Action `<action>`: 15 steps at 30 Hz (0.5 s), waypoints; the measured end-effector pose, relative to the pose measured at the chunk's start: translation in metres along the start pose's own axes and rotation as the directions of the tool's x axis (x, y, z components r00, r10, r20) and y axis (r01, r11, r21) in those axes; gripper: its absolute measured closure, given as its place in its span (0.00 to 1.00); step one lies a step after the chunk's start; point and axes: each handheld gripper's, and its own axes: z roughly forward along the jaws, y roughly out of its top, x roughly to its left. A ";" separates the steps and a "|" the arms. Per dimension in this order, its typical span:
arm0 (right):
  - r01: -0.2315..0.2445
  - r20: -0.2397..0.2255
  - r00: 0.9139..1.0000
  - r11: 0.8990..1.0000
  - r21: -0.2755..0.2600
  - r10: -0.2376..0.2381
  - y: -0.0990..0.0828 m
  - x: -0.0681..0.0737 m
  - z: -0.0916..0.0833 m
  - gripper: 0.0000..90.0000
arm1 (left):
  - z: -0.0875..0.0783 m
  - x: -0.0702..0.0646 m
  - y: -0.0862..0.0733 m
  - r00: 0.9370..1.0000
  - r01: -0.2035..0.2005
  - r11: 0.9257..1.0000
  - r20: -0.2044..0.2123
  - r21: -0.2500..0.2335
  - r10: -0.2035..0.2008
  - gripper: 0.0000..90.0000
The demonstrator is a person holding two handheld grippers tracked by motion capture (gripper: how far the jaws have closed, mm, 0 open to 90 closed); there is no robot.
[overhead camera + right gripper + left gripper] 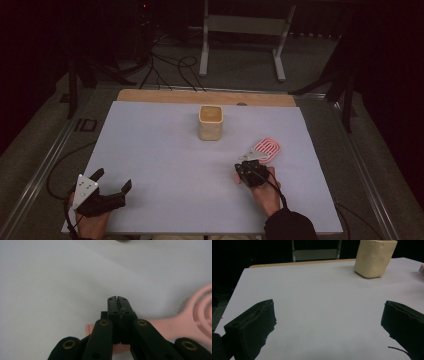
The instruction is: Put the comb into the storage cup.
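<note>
A pink slotted utensil lies on the white sheet at the right, its head pointing away from me. My right gripper is over its handle with the jaws pressed together. In the right gripper view the pink handle runs crosswise beneath the shut gripper, not between its pads; whether they touch I cannot tell. A cream cup stands upright at the far middle, and appears again at upper right. My left gripper rests near the front left corner, open, nothing between its fingers.
The white sheet covers a wooden table whose bare strip shows along the far edge. A small dark spot sits at that edge. Beyond the table stand a metal frame and loose cables on the floor.
</note>
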 end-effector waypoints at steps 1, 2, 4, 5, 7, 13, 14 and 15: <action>-0.001 0.000 1.000 1.000 -0.001 0.001 -0.002 0.000 -0.002 1.00 | 0.000 0.000 0.000 1.000 0.000 1.000 0.000 0.000 0.000 0.00; 0.002 0.003 1.000 1.000 0.001 -0.002 -0.004 -0.001 -0.005 1.00 | 0.000 0.000 0.000 1.000 0.000 1.000 0.000 0.000 0.000 0.00; 0.008 0.013 1.000 1.000 -0.003 -0.008 -0.008 -0.003 -0.009 1.00 | 0.000 0.000 0.000 1.000 0.002 1.000 -0.001 0.001 -0.002 0.00; 0.007 0.018 1.000 1.000 -0.004 -0.007 -0.010 -0.004 -0.011 1.00 | 0.000 0.000 0.000 1.000 0.000 1.000 0.000 0.002 0.000 0.00; -0.001 0.016 1.000 1.000 -0.006 0.002 -0.013 -0.006 -0.015 1.00 | 0.000 0.000 0.000 1.000 0.000 1.000 0.000 0.003 0.000 0.00; -0.032 0.019 0.999 0.999 -0.018 0.032 -0.023 -0.014 -0.025 1.00 | 0.001 0.000 0.000 1.000 0.004 1.000 0.000 0.004 -0.004 0.00; -0.036 0.018 0.999 0.999 -0.019 0.036 -0.025 -0.016 -0.026 1.00 | 0.001 0.000 0.000 1.000 0.004 1.000 -0.001 0.004 -0.004 0.00; -0.040 0.020 0.999 0.999 -0.020 0.040 -0.026 -0.017 -0.028 1.00 | 0.001 0.000 -0.001 1.000 0.004 1.000 0.000 0.004 -0.004 0.00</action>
